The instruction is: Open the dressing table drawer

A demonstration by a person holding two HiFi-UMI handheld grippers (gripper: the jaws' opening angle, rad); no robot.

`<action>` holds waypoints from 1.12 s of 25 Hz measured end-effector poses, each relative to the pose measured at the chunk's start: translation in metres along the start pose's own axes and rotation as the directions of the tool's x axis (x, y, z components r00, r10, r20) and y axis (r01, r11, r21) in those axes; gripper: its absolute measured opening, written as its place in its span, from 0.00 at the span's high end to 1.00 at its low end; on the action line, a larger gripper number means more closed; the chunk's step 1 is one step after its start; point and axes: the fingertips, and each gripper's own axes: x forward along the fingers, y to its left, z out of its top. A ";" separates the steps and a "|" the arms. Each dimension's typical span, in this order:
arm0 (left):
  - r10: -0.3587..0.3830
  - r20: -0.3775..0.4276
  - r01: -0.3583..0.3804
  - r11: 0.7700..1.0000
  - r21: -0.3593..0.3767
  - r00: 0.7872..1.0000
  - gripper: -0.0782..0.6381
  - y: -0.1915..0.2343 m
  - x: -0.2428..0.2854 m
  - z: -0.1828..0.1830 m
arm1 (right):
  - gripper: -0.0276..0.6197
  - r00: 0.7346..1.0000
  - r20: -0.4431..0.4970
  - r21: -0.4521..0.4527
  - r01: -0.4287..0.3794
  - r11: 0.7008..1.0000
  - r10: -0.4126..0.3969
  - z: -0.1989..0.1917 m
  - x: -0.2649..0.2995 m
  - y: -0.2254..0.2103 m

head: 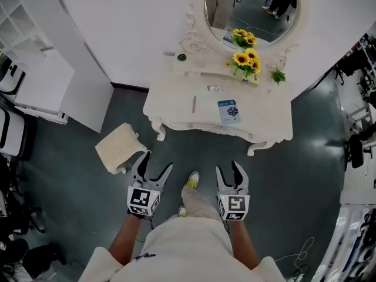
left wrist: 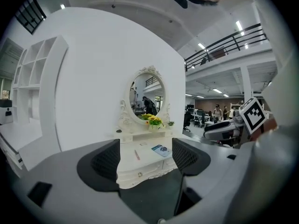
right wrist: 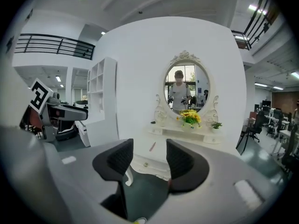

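Observation:
The white ornate dressing table [head: 176,107] stands against the wall ahead, under an oval mirror [head: 252,7]. Its drawer front [head: 202,126] is closed and carries a small knob [head: 189,126]; that knob [left wrist: 139,174] shows between the jaws in the left gripper view, and the same knob [right wrist: 145,164] in the right gripper view. My left gripper [head: 157,162] hangs over the dark floor short of the table, open and empty. My right gripper [head: 227,167] is beside it, also short of the table. It is open with a narrower gap and nothing between its pads.
A cream stool [head: 120,147] stands at the table's left front, close to my left gripper. On the tabletop lie a blue booklet [head: 228,111] and a pen [head: 194,103], with sunflowers [head: 245,60] behind. A white shelf unit [head: 35,69] is at far left. The person's shoe [head: 191,181] is between the grippers.

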 end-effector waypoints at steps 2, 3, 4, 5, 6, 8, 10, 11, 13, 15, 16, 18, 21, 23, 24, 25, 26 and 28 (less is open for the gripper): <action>-0.013 -0.009 0.013 1.000 0.009 1.000 0.40 0.001 0.027 0.010 | 0.60 1.000 -0.006 0.014 0.001 1.000 -0.001 0.004 0.018 -0.014; -0.018 -0.012 0.018 1.000 0.015 1.000 0.41 0.001 0.040 0.016 | 0.60 1.000 -0.009 0.022 0.003 1.000 -0.003 0.005 0.028 -0.021; -0.022 -0.012 0.023 1.000 0.020 1.000 0.41 0.003 0.051 0.023 | 0.60 1.000 -0.009 0.032 0.002 0.999 -0.002 0.007 0.038 -0.027; -0.023 -0.010 0.024 0.999 0.026 1.000 0.41 0.006 0.060 0.030 | 0.60 1.000 -0.002 0.041 -0.003 0.999 0.003 0.011 0.049 -0.031; -0.021 -0.007 0.021 0.999 0.031 1.000 0.42 0.010 0.070 0.037 | 0.60 1.000 0.011 0.047 -0.014 0.999 0.013 0.016 0.062 -0.035; -0.008 -0.005 0.008 0.999 0.036 1.000 0.42 0.018 0.091 0.045 | 0.60 0.998 0.047 0.047 -0.042 0.998 0.040 0.030 0.087 -0.043; 0.008 -0.018 -0.007 0.999 0.033 1.000 0.42 0.021 0.110 0.047 | 0.60 0.996 0.067 0.039 -0.065 0.997 0.063 0.042 0.105 -0.053; 0.013 -0.020 -0.012 0.999 0.032 1.000 0.42 0.020 0.117 0.050 | 0.60 0.995 0.072 0.035 -0.073 0.997 0.071 0.047 0.111 -0.058; 0.017 -0.010 -0.017 0.999 0.033 1.000 0.42 0.020 0.129 0.060 | 0.60 0.993 0.079 0.037 -0.086 0.996 0.082 0.055 0.124 -0.067; 0.020 -0.002 -0.020 0.999 0.030 1.000 0.42 0.021 0.139 0.069 | 0.60 0.992 0.084 0.045 -0.099 0.994 0.095 0.061 0.135 -0.071; 0.022 -0.004 -0.022 0.999 0.027 1.000 0.42 0.021 0.143 0.069 | 0.60 0.991 0.086 0.045 -0.107 0.993 0.103 0.062 0.139 -0.072; 0.026 -0.018 -0.026 0.999 0.022 0.999 0.43 0.022 0.149 0.067 | 0.60 0.989 0.085 0.038 -0.125 0.991 0.121 0.063 0.146 -0.073; 0.033 -0.032 -0.032 0.999 0.029 0.999 0.43 0.022 0.158 0.066 | 0.60 0.988 0.073 0.032 -0.142 0.989 0.140 0.059 0.154 -0.075; 0.034 -0.036 -0.033 0.999 0.029 0.999 0.43 0.023 0.164 0.067 | 0.60 0.988 0.069 0.042 -0.142 0.989 0.139 0.057 0.158 -0.077; 0.033 -0.040 -0.032 0.999 0.027 0.999 0.43 0.024 0.167 0.066 | 0.60 0.989 0.067 0.048 -0.139 0.989 0.135 0.056 0.159 -0.078; 0.030 -0.045 -0.029 0.999 0.024 0.999 0.44 0.024 0.170 0.065 | 0.60 0.989 0.065 0.055 -0.134 0.989 0.131 0.055 0.161 -0.079; 0.025 -0.051 -0.024 0.999 0.023 0.998 0.45 0.023 0.172 0.063 | 0.60 0.990 0.062 0.061 -0.131 0.990 0.127 0.053 0.162 -0.081; 0.018 -0.059 -0.016 1.000 0.026 0.998 0.45 0.020 0.177 0.060 | 0.60 0.991 0.055 0.070 -0.126 0.990 0.122 0.050 0.165 -0.083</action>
